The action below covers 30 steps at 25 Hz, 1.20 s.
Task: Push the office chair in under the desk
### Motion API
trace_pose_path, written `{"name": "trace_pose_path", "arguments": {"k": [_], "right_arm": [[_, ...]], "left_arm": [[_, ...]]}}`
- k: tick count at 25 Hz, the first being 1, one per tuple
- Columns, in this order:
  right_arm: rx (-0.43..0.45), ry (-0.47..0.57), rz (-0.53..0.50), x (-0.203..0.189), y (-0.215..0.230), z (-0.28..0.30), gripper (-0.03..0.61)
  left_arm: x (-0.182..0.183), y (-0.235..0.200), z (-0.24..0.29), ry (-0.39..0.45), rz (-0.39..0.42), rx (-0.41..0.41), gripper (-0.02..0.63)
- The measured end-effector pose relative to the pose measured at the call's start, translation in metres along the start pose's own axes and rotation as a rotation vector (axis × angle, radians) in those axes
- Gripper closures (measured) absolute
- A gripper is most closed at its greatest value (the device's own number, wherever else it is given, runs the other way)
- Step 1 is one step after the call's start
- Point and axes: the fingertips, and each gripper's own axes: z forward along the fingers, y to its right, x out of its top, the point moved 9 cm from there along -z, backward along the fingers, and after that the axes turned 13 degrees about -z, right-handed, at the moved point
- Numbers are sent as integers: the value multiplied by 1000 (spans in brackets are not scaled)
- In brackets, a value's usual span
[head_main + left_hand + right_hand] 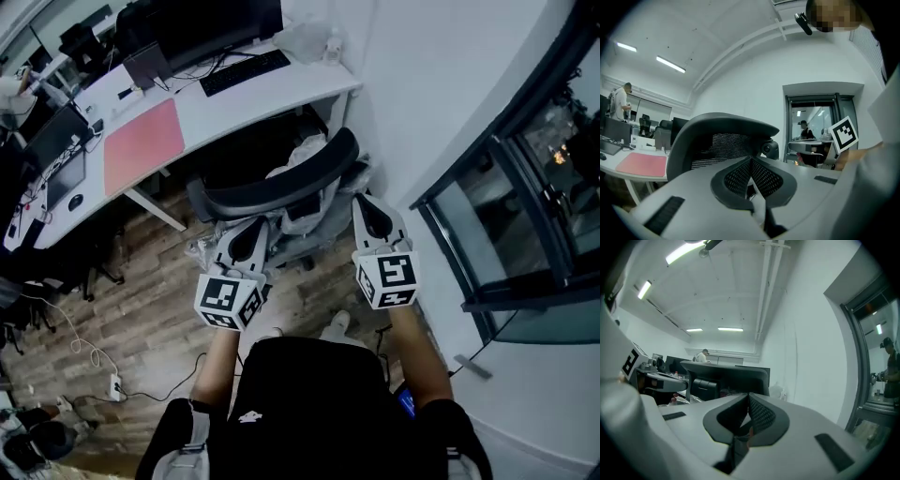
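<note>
Head view: The office chair (pixel 281 187) stands part-way in under the white desk (pixel 234 103), its seat toward the desk. The left gripper (pixel 255 230) and right gripper (pixel 367 204) sit just behind it; contact is unclear.
Left gripper view: Tongs clenched on nothing, facing the backrest (pixel 712 136), with the desk beyond.
Right gripper view: Tongs pressed together, empty, aimed deskward.
Step in hand: Probably the push itself.
Next move: An even, level shove toward the desk, or the chair may swivel.

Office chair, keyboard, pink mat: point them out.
office chair (pixel 281 185), head view, curved top of backrest.
keyboard (pixel 246 72), head view, middle of keys.
pink mat (pixel 142 145), head view, its centre.
</note>
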Motion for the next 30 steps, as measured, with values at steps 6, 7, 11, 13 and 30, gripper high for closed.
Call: {"name": "trace_pose_path", "arguments": {"k": [6, 7, 11, 13, 30], "right_arm": [[119, 35, -10, -11, 21, 20, 555], [138, 42, -13, -12, 23, 23, 555], [213, 58, -30, -17, 29, 34, 555], [246, 64, -34, -20, 32, 39, 555], [375, 106, -308, -15, 17, 54, 554]], "left_arm": [[-7, 7, 0, 39, -11, 141, 600], [-8, 7, 0, 46, -11, 164, 600], [-13, 11, 0, 68, -17, 245, 600], [-15, 16, -1, 74, -14, 276, 600], [-19, 19, -23, -2, 216, 449, 600]]}}
